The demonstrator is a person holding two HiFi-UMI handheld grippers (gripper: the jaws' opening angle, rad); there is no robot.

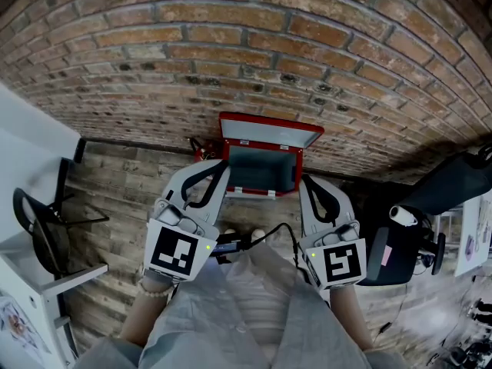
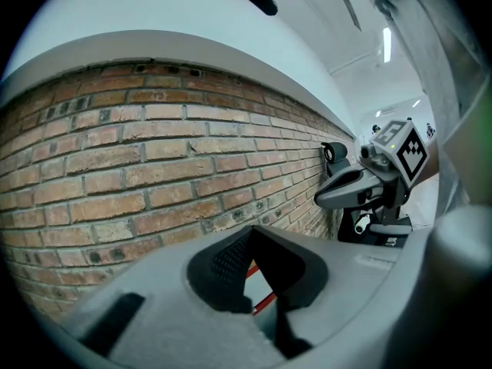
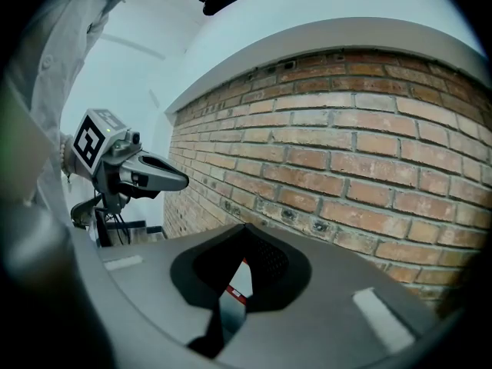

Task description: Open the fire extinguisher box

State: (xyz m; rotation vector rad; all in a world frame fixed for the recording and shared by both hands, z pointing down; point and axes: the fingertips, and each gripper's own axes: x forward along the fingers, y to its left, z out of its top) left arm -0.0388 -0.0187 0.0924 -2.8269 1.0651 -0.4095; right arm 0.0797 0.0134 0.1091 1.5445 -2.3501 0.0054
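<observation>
— Which step are they standing at with the fire extinguisher box [image 1: 261, 171]?

— I'm judging the opening as done. The red box is sitting on the wooden floor [image 1: 115, 198] against the brick wall [image 1: 246, 52]. Its lid [image 1: 269, 131] is standing upright, leaning back toward the bricks, and the inside is showing.

— And what are the grippers doing?

— The left gripper [image 2: 250, 235] and the right gripper [image 3: 244, 227] are hovering just in front of the box, one toward each side (neither is touching it, as far as I'm seeing). Both pairs of fingers [image 2: 227, 261] are clenched tip to tip and grasping nothing.

— So what is the next move calling for?

— Little, I'm thinking: checking that the lid is resting steadily and not tipping forward, then drawing both grippers clear without brushing it.
</observation>
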